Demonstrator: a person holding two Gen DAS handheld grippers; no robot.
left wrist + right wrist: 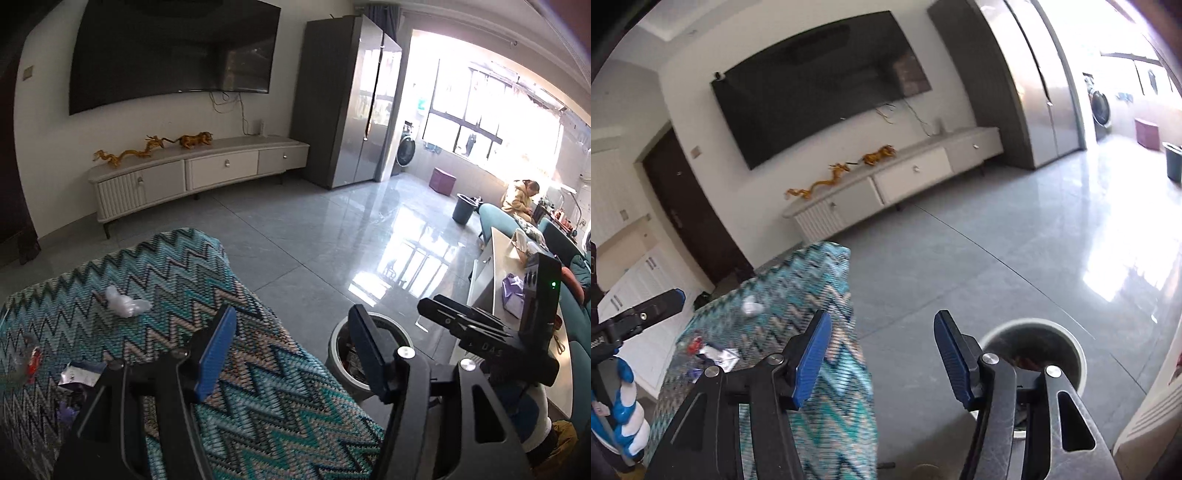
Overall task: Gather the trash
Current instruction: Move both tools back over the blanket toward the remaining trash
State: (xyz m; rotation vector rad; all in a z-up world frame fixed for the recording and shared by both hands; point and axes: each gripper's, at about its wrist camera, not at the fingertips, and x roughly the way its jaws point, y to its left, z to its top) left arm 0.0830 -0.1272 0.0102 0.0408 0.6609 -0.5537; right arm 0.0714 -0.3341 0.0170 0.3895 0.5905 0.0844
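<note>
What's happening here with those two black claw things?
A person is tidying up with a gripper in each hand. Both the left gripper and the right gripper are open and hold nothing. Scraps remain on the zigzag blanket: a white wad and wrappers. The bin stands on the floor beside it, with some rubbish already inside.
</note>
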